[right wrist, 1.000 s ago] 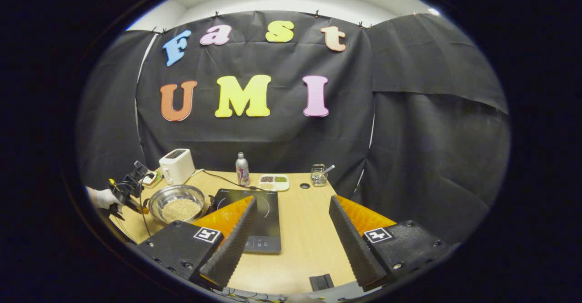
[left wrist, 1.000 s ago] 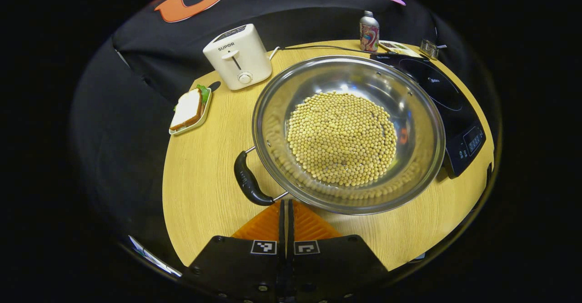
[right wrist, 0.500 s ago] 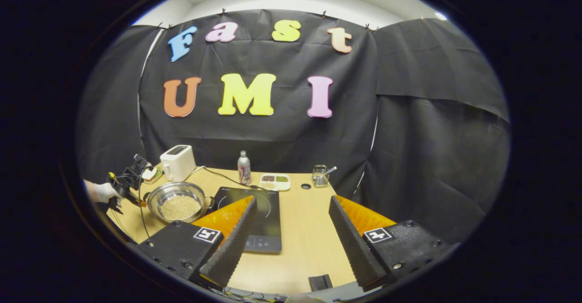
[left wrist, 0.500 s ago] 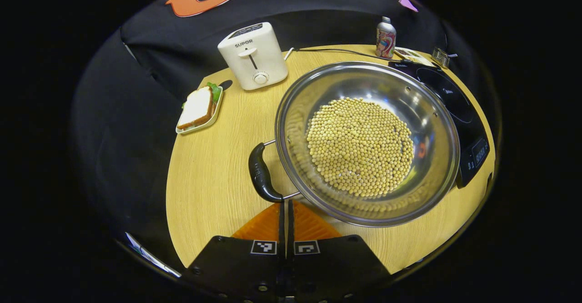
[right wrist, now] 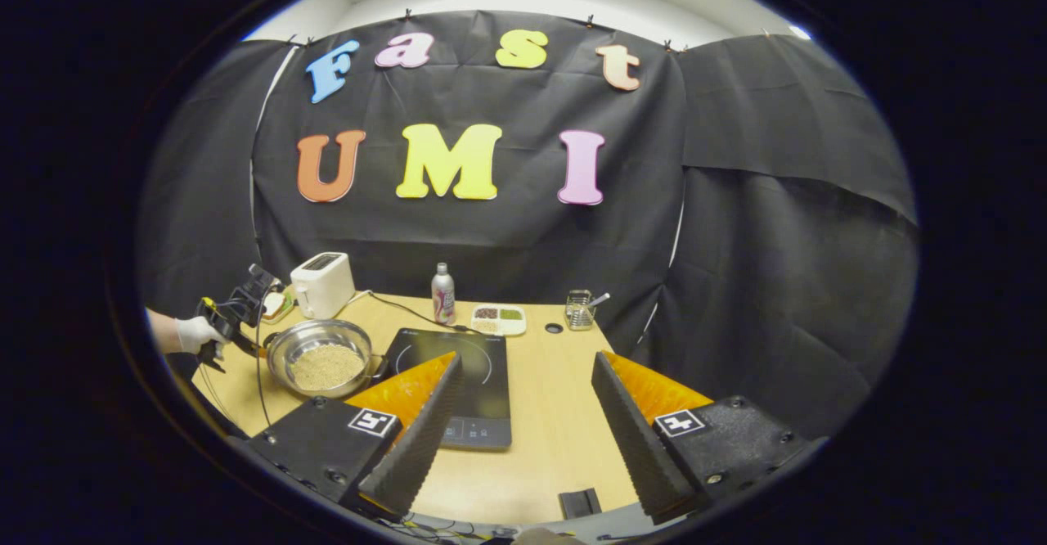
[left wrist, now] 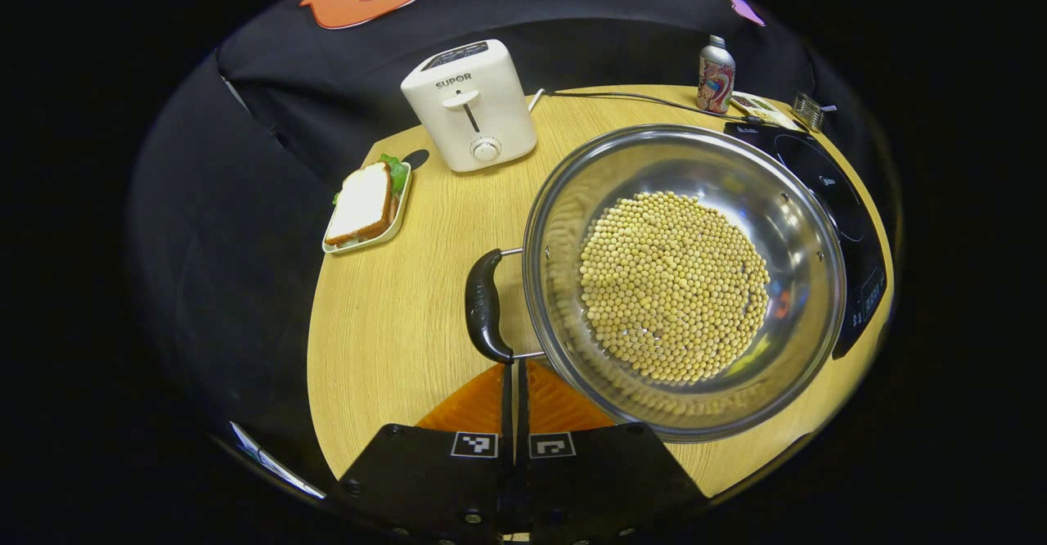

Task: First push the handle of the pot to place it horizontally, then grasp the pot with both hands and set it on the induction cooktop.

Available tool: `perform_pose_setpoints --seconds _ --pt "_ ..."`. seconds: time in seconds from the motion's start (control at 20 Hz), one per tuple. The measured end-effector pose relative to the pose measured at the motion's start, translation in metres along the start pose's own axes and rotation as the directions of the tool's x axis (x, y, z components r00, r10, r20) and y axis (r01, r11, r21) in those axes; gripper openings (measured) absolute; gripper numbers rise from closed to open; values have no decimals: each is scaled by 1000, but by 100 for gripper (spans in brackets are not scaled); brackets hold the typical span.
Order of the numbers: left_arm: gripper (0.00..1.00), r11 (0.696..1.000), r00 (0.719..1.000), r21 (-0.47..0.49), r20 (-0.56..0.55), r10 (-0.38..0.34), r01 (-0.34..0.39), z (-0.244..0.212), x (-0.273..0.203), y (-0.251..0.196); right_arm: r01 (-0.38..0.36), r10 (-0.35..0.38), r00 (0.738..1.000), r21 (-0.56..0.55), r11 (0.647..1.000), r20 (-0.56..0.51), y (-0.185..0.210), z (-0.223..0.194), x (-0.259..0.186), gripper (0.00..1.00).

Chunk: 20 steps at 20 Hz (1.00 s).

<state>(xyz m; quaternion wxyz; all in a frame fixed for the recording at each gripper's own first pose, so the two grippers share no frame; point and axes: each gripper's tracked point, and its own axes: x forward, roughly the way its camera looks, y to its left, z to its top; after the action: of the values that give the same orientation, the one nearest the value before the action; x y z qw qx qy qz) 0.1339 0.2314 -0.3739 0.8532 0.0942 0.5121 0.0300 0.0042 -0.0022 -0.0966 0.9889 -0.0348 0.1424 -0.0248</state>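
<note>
Pushing looks to be the step in hand: the left gripper [left wrist: 515, 377], fingers pressed together on nothing, sits right at the near end of the black handle [left wrist: 484, 306] of the steel pot [left wrist: 685, 279], which stands on the wooden table [left wrist: 393, 308], full of pale beans, just beside the induction cooktop [right wrist: 458, 381]. Farther off, the right gripper [right wrist: 527, 410] hangs wide apart above the table's front edge, well away from the pot. Next, I judge, both grippers must take opposite handles and lift level.

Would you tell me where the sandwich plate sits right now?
In the left gripper view, the sandwich plate sits at the table's left edge, just left of the toaster.
</note>
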Motion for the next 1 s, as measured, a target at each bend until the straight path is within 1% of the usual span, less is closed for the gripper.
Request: perform_pose_setpoints --seconds 0.1,0.15,0.25,0.35,0.4,0.45,0.5,0.55,0.65,0.75,0.85,0.9,1.0 --pt "0 1000 1000 -15 9 3 -2 -2 -5 2 -5 5 1000 -9 1000 1 4 1 2 99" --pt "0 1000 1000 -31 21 -2 3 -3 -9 2 -11 11 1000 -8 1000 1 8 1 3 100" --pt "0 998 998 -57 61 -4 7 -5 -21 3 -24 24 1000 -11 1000 -13 16 -4 7 99" --pt "0 998 994 -67 106 21 -14 -7 -36 10 -45 44 998 -12 999 -38 28 -14 14 99" --pt "9 997 992 -75 123 35 -26 -9 -44 13 -55 54 997 -13 998 -56 36 -19 19 98" --pt "10 996 988 -81 143 51 -40 -10 -52 17 -72 71 995 -14 997 -77 45 -24 25 99" --pt "0 995 986 -84 157 63 -50 -10 -57 20 -96 94 990 -13 995 -101 57 -30 32 99" --pt "0 995 983 -84 167 70 -57 -11 -61 22 -123 121 985 -8 992 -122 71 -35 41 98" --pt "0 997 981 -76 192 29 -15 -7 -67 13 -172 170 973 1 985 -157 96 -43 60 99" --pt "48 997 974 -72 224 23 -8 2 -65 14 -225 224 957 16 974 -185 123 -50 81 98" --pt "96 997 975 -79 219 33 -16 6 -69 13 -266 264 938 23 964 -223 148 -61 107 100" --pt "98 996 973 -86 229 32 -13 13 -69 12 -284 284 928 34 958 -243 162 -65 120 98" --pt "97 995 971 -103 240 10 15 26 -67 5 -311 315 906 60 948 -282 186 -74 144 98"
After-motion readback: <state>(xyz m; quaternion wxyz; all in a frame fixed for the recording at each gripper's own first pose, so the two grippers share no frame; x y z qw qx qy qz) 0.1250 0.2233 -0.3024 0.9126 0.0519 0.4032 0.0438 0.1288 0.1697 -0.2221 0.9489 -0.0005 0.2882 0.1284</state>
